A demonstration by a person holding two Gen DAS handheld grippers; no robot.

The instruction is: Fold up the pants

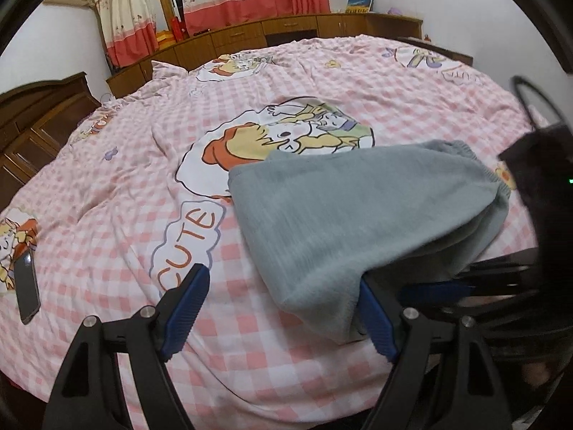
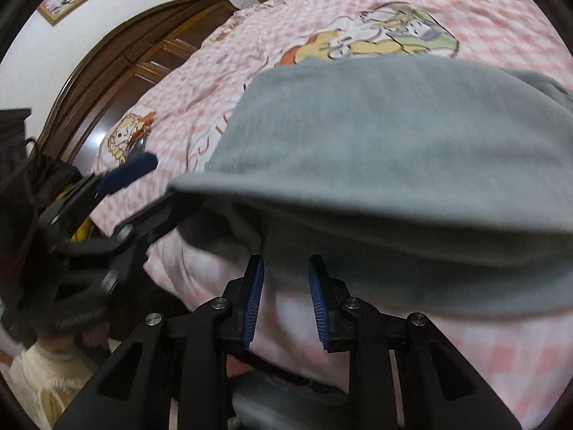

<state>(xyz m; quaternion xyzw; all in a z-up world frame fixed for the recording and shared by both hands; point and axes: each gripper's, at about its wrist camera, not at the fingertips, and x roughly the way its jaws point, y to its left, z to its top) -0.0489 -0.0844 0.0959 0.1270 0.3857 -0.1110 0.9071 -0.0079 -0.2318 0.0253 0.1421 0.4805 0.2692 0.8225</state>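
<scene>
Evidently mid-fold: the grey pants (image 1: 358, 222) lie doubled on the pink checked bedspread (image 1: 107, 165), toward four o'clock. The left gripper (image 1: 283, 308) hangs wide open and empty; the right gripper (image 2: 286, 297), jaws narrowly parted, pinches nothing beneath the lifted fold.

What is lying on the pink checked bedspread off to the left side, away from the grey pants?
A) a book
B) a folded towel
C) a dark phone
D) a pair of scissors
C: a flat dark phone lies on the bedspread near its left edge, well apart from the grey pants.
</scene>
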